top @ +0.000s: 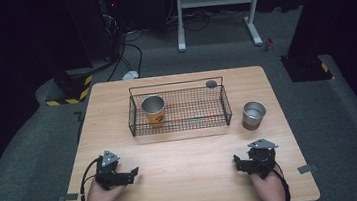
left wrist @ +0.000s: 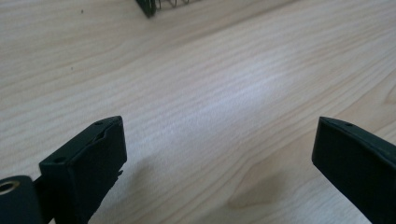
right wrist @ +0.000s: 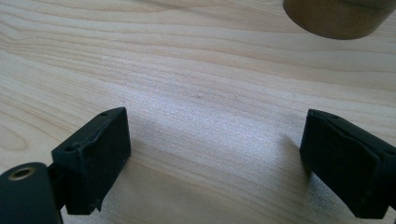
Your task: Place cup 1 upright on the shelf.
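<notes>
just two metal cups: one (top: 154,110) inside the single wire basket (top: 225,106), one (top: 253,114) beside it on the desk (top: 184,170). both grippers, left (top: 135,173) and right (top: 236,163), fingers spread open, gripping nothing.

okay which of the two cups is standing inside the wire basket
The yellow-orange cup: it stands upright at the left end of the wire basket. The brown cup stands outside it, on the table to the basket's right.

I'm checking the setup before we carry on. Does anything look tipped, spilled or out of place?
Nothing stands out. One cup stands upright inside the wire basket, the other cup upright on the table to its right. Left gripper and right gripper rest open near the front edge.
</notes>
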{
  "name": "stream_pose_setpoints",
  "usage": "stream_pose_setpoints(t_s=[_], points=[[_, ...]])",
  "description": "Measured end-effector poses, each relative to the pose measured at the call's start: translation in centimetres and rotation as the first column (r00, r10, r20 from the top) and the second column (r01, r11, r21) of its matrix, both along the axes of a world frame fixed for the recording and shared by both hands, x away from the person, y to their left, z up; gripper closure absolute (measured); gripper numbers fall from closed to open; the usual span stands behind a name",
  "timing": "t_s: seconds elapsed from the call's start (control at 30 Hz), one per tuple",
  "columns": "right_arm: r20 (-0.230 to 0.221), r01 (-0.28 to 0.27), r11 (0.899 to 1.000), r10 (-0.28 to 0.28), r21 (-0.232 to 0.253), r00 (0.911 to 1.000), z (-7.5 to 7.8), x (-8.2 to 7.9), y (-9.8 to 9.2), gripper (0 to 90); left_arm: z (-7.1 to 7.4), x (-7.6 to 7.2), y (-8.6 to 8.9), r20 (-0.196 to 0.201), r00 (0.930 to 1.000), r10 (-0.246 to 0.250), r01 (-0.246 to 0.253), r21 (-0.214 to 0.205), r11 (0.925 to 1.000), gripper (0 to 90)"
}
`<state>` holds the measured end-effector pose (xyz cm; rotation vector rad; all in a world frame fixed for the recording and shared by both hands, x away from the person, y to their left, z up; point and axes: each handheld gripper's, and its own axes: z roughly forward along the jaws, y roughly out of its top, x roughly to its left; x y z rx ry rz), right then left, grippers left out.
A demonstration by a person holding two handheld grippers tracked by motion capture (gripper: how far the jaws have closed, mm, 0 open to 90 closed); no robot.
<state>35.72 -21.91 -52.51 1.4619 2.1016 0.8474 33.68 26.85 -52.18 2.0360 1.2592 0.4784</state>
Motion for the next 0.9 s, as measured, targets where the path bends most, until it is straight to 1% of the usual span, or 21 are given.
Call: stream_pose_setpoints(t_s=[0.03,0.1,0.2,0.3,0.33,0.4,0.43,0.5,0.57,0.63,0.73,0.8,0.83,0.9], points=[[0.000,0.000,1.000,0.000,0.000,1.0000,0.0,0.0,0.0,8.5,-0.2,-0.1,-0.1,-0.003,1.0000,0.004,-0.004,-0.002,1.0000,3.7],[0.000,0.000,1.000,0.000,0.000,1.0000,0.0,0.0,0.0,8.5,-0.5,-0.1,-0.2,-0.006,1.0000,0.006,-0.006,0.022,0.9997,3.7],[-0.001,0.000,1.000,0.000,0.000,1.0000,0.0,0.0,0.0,8.5,-0.7,-0.2,-0.3,0.008,1.0000,-0.005,0.005,0.039,0.9992,3.9],[0.000,0.000,1.000,0.000,0.000,1.0000,0.0,0.0,0.0,8.5,-0.8,-0.3,-0.5,0.026,0.9997,-0.002,0.000,0.048,0.9988,3.1],[0.000,0.000,1.000,0.000,0.000,1.0000,0.0,0.0,0.0,8.5,-0.9,-0.3,-0.6,0.026,0.9996,0.006,-0.007,0.044,0.9990,3.1],[-0.002,-0.001,1.000,0.001,0.000,1.0000,0.0,0.0,0.0,8.6,-0.9,-0.2,-1.0,0.028,0.9989,0.038,-0.039,0.060,0.9974,1.4],[0.000,-0.001,1.000,0.001,-0.001,1.0000,0.0,0.0,0.0,8.5,-0.9,-0.1,-1.0,0.031,0.9986,0.043,-0.045,0.061,0.9971,0.0],[0.001,-0.010,1.000,0.010,-0.002,0.9999,0.0,0.0,-0.1,8.6,-0.9,0.0,-1.1,0.027,0.9987,0.043,-0.044,0.058,0.9973,0.1],[0.000,-0.009,1.000,0.009,-0.001,1.0000,0.0,0.0,-0.1,8.6,-0.9,0.1,-1.2,0.018,0.9990,0.042,-0.043,0.051,0.9978,0.0],[-0.003,-0.008,1.000,0.008,0.000,1.0000,0.0,-0.1,-0.1,8.6,-0.9,0.3,-1.3,0.018,0.9989,0.043,-0.044,0.052,0.9977,0.0],[0.004,0.002,1.000,-0.002,0.000,1.0000,0.1,-0.2,-0.3,11.8,-0.9,0.5,-1.5,0.015,0.9986,0.051,-0.051,0.051,0.9974,0.0],[0.009,0.008,1.000,-0.008,0.005,0.9999,0.2,-0.3,-0.4,12.1,-0.9,0.5,-1.5,0.012,0.9986,0.052,-0.052,0.051,0.9973,0.0],[0.015,0.001,1.000,-0.001,0.001,0.9999,0.2,-0.3,-0.5,12.1,-0.9,0.5,-1.5,0.012,0.9986,0.052,-0.052,0.051,0.9973,0.0],[0.019,0.000,1.000,-0.001,0.018,0.9998,0.4,-0.4,-0.5,12.0,-0.9,0.5,-1.5,0.012,0.9986,0.052,-0.052,0.051,0.9973,0.0]])
